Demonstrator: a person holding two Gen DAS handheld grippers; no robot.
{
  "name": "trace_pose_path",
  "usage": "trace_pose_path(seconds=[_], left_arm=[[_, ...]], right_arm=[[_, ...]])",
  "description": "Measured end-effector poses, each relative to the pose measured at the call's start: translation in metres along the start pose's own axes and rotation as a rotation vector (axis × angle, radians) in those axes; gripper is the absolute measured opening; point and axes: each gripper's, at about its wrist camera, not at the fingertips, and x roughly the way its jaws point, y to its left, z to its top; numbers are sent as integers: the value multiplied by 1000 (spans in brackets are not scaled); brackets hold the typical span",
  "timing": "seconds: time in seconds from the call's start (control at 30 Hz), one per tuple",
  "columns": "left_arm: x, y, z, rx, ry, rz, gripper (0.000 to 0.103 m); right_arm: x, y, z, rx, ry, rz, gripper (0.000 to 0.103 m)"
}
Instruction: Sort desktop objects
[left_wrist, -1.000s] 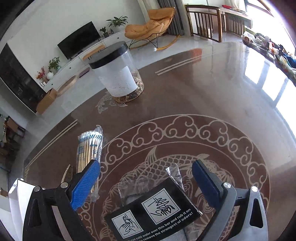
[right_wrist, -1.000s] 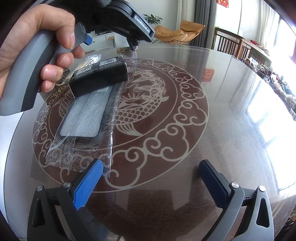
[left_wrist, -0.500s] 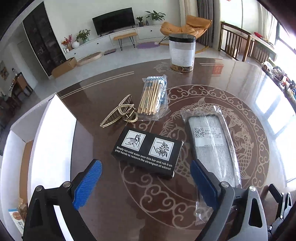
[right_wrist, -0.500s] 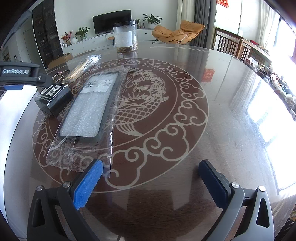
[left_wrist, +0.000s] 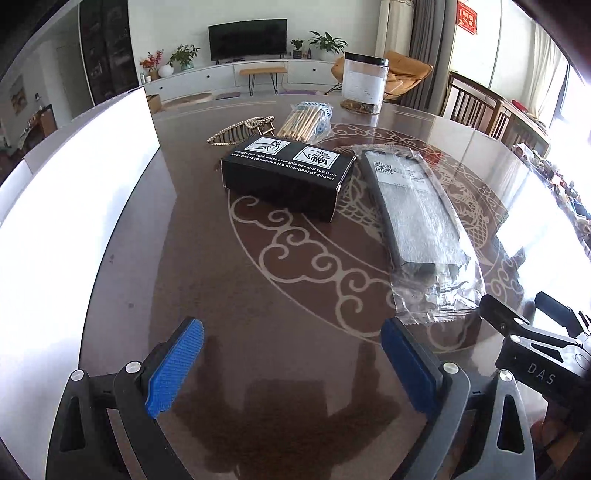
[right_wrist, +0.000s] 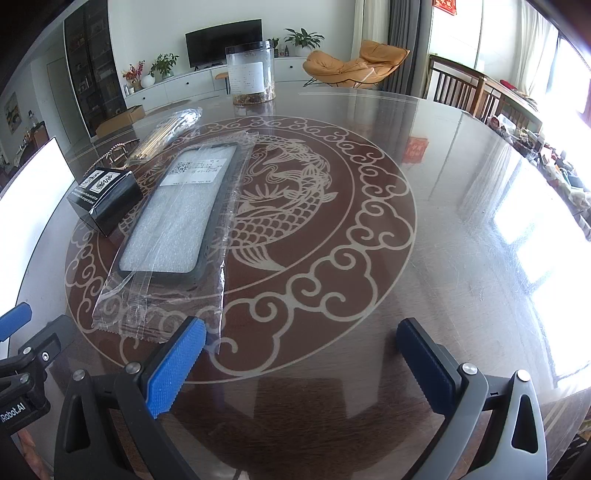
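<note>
A black box with white print lies on the round table. Right of it lies a phone case in a clear bag. Behind the box are a gold hair clip and a bag of wooden sticks. My left gripper hovers open and empty near the table's front edge, well short of the box. My right gripper is open and empty too, its left finger just past the bag's near end.
A clear jar with a black lid stands at the far side of the table. A white bin sits along the left edge. The table's right half is bare glass.
My left gripper let go of the black box and pulled back toward the near edge; the box now lies on the table left of the phone case. The right gripper stayed still.
</note>
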Motion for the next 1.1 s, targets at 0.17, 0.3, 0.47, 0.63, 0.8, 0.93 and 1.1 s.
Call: trace_pose_path(seconds=[0.17, 0.3, 0.47, 0.63, 0.8, 0.93, 1.1], left_arm=[[7, -2, -3, 4, -1, 12, 98], [8, -2, -3, 10, -8, 10, 98], [9, -4, -4, 18, -10, 20, 99], [10, -5, -4, 20, -7, 23, 101], [10, -4, -4, 19, -6, 23, 102], [10, -4, -4, 16, -2, 25, 103], [10, -4, -4, 16, -2, 25, 103]], right_arm=[[0, 0, 0, 0, 0, 0, 103], [0, 0, 0, 0, 0, 0, 103], [0, 0, 0, 0, 0, 0, 103], [0, 0, 0, 0, 0, 0, 103], [0, 0, 0, 0, 0, 0, 103], [0, 0, 0, 0, 0, 0, 103], [0, 0, 0, 0, 0, 0, 103]])
